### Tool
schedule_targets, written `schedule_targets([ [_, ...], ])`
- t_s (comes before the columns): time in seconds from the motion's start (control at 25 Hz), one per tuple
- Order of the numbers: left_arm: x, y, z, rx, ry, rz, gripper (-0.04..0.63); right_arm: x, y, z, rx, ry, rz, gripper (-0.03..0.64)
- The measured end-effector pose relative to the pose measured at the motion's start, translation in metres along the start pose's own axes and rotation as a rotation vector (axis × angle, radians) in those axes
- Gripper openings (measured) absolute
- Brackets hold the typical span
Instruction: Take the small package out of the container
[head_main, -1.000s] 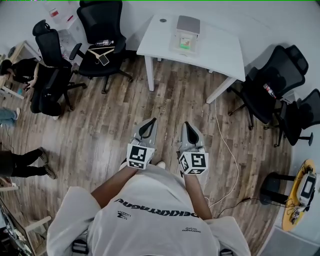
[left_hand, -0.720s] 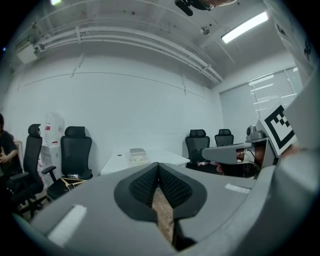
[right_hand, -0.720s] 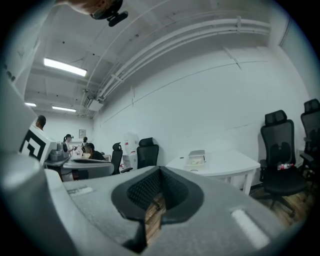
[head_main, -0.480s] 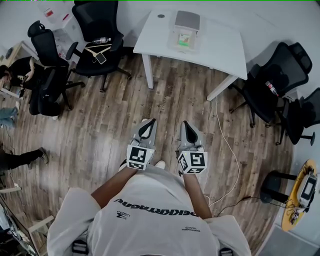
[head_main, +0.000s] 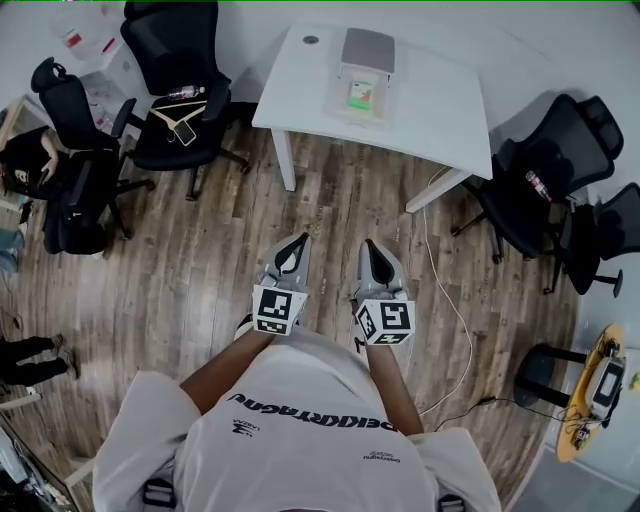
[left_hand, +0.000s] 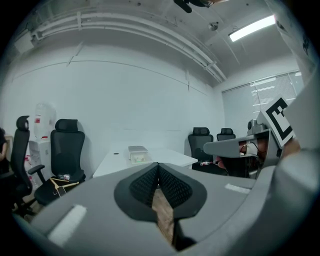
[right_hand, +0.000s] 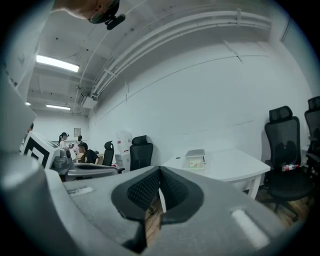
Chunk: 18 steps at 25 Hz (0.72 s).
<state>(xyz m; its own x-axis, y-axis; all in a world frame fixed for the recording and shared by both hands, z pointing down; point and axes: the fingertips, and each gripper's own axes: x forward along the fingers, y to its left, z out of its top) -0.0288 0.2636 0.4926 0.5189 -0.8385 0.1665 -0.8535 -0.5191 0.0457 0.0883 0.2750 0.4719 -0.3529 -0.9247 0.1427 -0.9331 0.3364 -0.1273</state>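
Observation:
A clear plastic container with a grey lid part stands on the white table at the far side of the room; a small green-labelled package shows inside it. The container is small and far in the left gripper view, and the container is equally distant in the right gripper view. My left gripper and right gripper are held side by side over the wood floor, well short of the table. Both are shut with nothing between the jaws.
Black office chairs stand left of the table and to its right. A white cable trails over the floor from the table. A seated person is at the far left. A round stool with devices is at the right.
The table and container have drawn nearer in the head view as I walk toward them. Both grippers keep the same pose before my body.

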Motion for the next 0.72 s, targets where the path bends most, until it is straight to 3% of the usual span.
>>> schedule_targets([
  [0.28,0.068,0.053,0.035,0.003,-0.009,-0.035,-0.012,0.075,-0.022,0.036,0.008,-0.016,-0.06,0.0],
  [0.72,0.139,0.124,0.054,-0.002,-0.001,-0.118,0.005,0.176,-0.023,0.053,-0.015,0.012,-0.105,0.0],
])
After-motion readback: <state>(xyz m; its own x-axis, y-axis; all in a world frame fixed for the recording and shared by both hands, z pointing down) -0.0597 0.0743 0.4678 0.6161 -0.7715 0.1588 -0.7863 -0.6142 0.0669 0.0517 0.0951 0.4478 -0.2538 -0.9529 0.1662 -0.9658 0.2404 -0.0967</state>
